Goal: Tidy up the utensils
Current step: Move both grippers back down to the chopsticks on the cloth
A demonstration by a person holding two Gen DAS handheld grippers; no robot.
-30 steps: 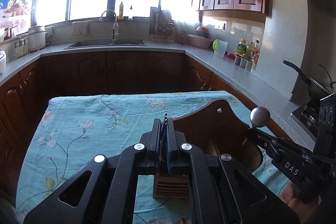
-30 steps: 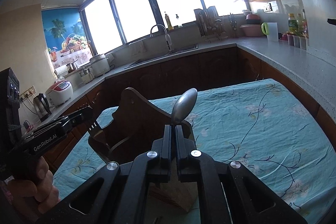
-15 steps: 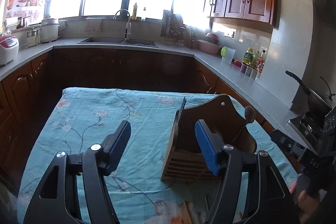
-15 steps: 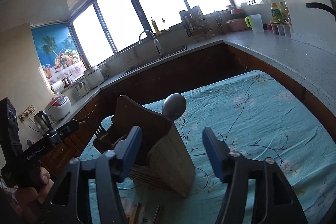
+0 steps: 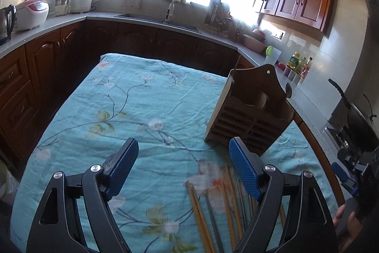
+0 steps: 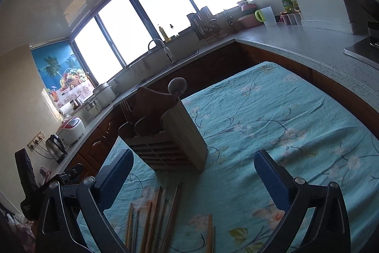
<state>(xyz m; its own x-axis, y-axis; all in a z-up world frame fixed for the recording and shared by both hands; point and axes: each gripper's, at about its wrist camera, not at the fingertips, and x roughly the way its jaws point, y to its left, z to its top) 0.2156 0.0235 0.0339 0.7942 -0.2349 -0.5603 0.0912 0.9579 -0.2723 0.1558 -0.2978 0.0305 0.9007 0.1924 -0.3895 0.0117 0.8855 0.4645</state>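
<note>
A brown wooden utensil holder (image 5: 248, 115) stands on the blue flowered tablecloth (image 5: 142, 110); it also shows in the right wrist view (image 6: 170, 134). A metal spoon (image 6: 177, 87) and a fork (image 6: 126, 110) stand in it. Several wooden and metal chopsticks (image 5: 218, 205) lie on the cloth in front of it, also in the right wrist view (image 6: 154, 217). My left gripper (image 5: 183, 167) is open and empty, above the cloth near the chopsticks. My right gripper (image 6: 194, 179) is open and empty, above the chopsticks, short of the holder.
The table is ringed by dark wooden cabinets and a grey counter (image 6: 308, 44). A sink and tap (image 5: 169, 6), rice cookers (image 5: 30, 13), a kettle (image 6: 55, 146), bottles (image 5: 298, 63) and a wok (image 5: 360, 120) stand on the counter.
Both grippers have opened, releasing the fork and the spoon into the holder, and pulled back and up. The chopsticks on the cloth have come into view.
</note>
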